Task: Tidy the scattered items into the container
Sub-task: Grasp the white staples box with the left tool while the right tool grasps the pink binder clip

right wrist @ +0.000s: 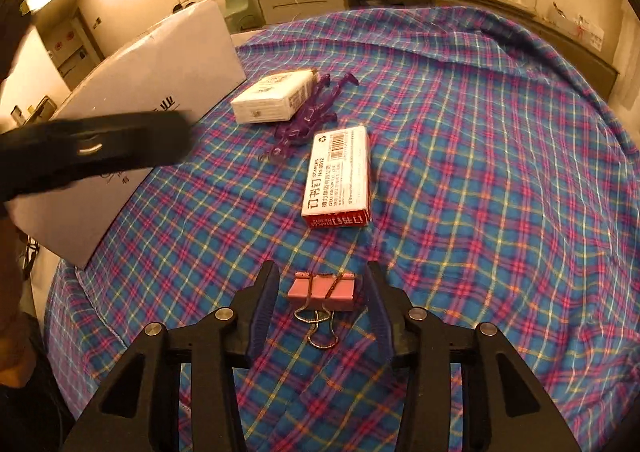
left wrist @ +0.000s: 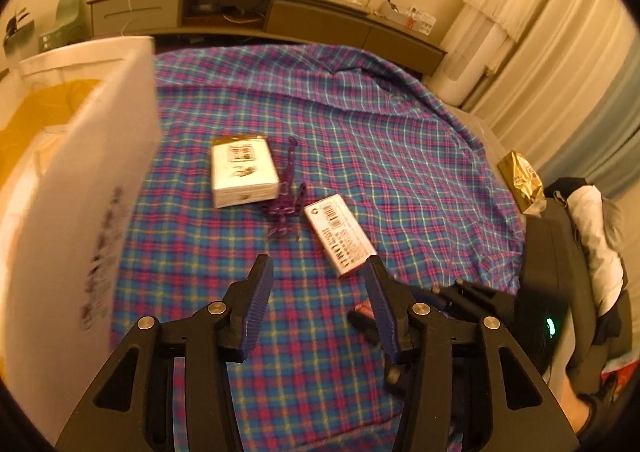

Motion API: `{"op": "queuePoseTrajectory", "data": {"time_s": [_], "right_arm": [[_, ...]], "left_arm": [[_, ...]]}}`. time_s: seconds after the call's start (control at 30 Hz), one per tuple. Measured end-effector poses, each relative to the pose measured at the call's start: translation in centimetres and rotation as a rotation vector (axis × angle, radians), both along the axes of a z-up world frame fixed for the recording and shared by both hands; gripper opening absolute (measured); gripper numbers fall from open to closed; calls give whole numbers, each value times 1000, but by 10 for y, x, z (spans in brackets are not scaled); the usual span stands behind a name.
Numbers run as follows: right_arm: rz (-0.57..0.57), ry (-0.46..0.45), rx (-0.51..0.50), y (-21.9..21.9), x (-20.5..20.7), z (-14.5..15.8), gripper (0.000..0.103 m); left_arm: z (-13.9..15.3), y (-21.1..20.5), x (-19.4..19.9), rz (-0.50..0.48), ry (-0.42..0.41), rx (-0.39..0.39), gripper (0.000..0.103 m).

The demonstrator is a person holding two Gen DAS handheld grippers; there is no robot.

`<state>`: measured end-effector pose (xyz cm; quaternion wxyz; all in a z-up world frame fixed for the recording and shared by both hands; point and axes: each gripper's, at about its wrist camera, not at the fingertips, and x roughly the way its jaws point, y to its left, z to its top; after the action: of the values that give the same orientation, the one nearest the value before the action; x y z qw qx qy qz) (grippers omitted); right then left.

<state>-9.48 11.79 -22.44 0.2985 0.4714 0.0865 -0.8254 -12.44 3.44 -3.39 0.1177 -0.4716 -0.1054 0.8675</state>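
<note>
A plaid cloth (right wrist: 480,172) covers the table. On it lie a white carton (right wrist: 272,96), a purple plastic piece (right wrist: 308,120) and a red-and-white staples box (right wrist: 340,176). A pink binder clip (right wrist: 320,288) lies flat between the fingers of my right gripper (right wrist: 322,276), which is open, with a gap on each side of the clip. My left gripper (left wrist: 316,272) hangs open over bare cloth, short of the staples box (left wrist: 340,236), the purple piece (left wrist: 286,196) and the white carton (left wrist: 244,172). The big white cardboard box (left wrist: 80,172) stands at the left, tilted.
A gold foil packet (left wrist: 520,180) rests at the table's right edge. Beyond it is a dark chair with clothes (left wrist: 580,252). A long low cabinet (left wrist: 260,8) runs along the back wall. The left gripper's body shows as a black blur (right wrist: 100,148) in front of the cardboard box (right wrist: 160,64).
</note>
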Motion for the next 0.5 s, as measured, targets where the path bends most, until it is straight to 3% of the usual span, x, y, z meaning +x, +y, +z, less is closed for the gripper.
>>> {"op": "queuePoseTrajectory", "data": {"time_s": [0.13, 0.2, 0.5], "right_arm": [[32, 31, 9, -1, 5, 0, 45], [21, 40, 8, 1, 7, -1, 35], [41, 25, -38, 12, 14, -3, 35]], "left_arm": [[-18, 15, -16, -22, -38, -10, 51], [-26, 21, -22, -29, -55, -25, 52], [-41, 42, -45, -24, -79, -17, 60]]}}
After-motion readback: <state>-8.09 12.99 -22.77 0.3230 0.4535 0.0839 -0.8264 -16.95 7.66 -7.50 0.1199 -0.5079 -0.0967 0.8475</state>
